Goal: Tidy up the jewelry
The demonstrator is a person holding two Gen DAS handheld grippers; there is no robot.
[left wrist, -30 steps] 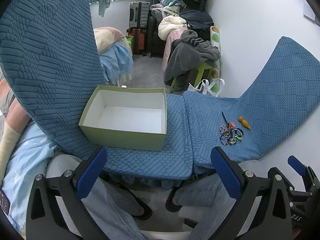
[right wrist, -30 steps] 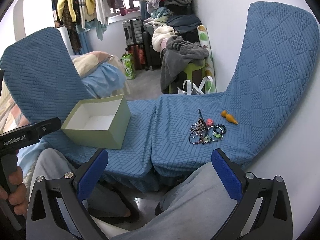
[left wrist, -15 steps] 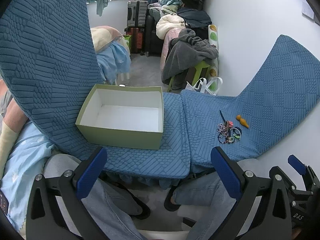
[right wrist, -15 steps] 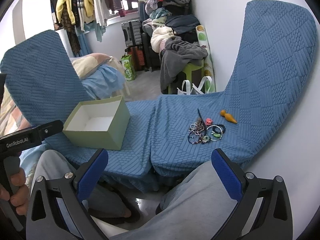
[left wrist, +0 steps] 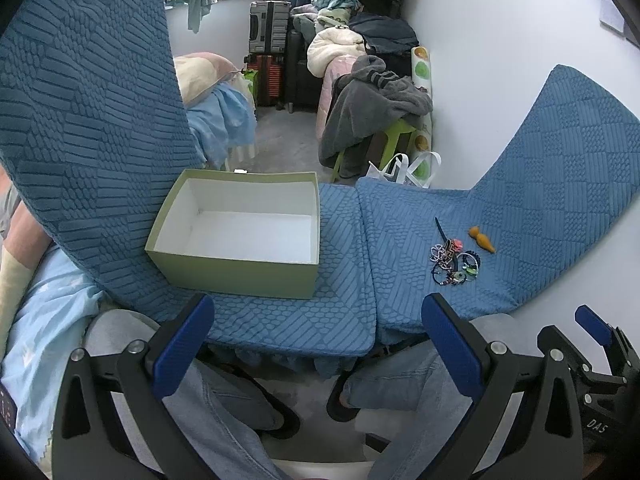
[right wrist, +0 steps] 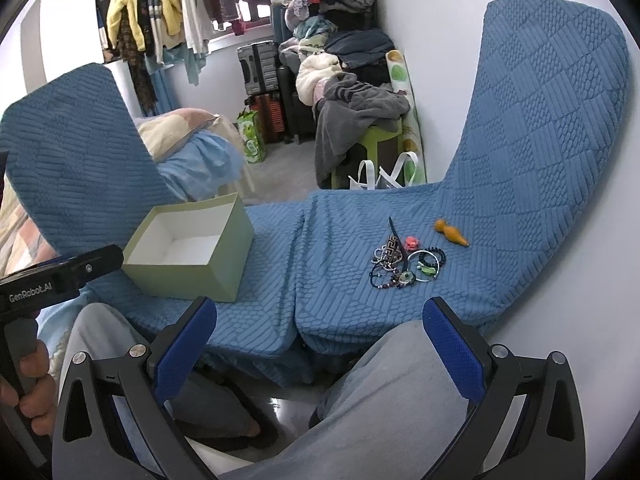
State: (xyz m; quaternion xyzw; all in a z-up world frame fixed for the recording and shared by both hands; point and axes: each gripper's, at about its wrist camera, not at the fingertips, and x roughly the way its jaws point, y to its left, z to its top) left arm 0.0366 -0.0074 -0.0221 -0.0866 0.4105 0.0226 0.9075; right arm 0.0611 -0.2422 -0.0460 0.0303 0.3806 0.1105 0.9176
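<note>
Filling mid-frame in a clothes-strewn bedroom, blue quilted cushions (right wrist: 344,280) carrying an open green box (right wrist: 188,256) at centre left and a jewelry pile (right wrist: 404,264) right of centre, its dark hairpin (right wrist: 396,236) pointing up-frame, orange carrot clip (right wrist: 452,233) slanting lower right, left gripper (left wrist: 316,344) and right gripper (right wrist: 316,344) both hovering spread wide, pinching nothing.

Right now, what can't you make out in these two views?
- Jewelry pile: tangled and too small in both views to count pieces.
- Green box: right wrist view, near wall hides part of its floor.
- Right claw: left wrist view, cut off by the edge.
</note>
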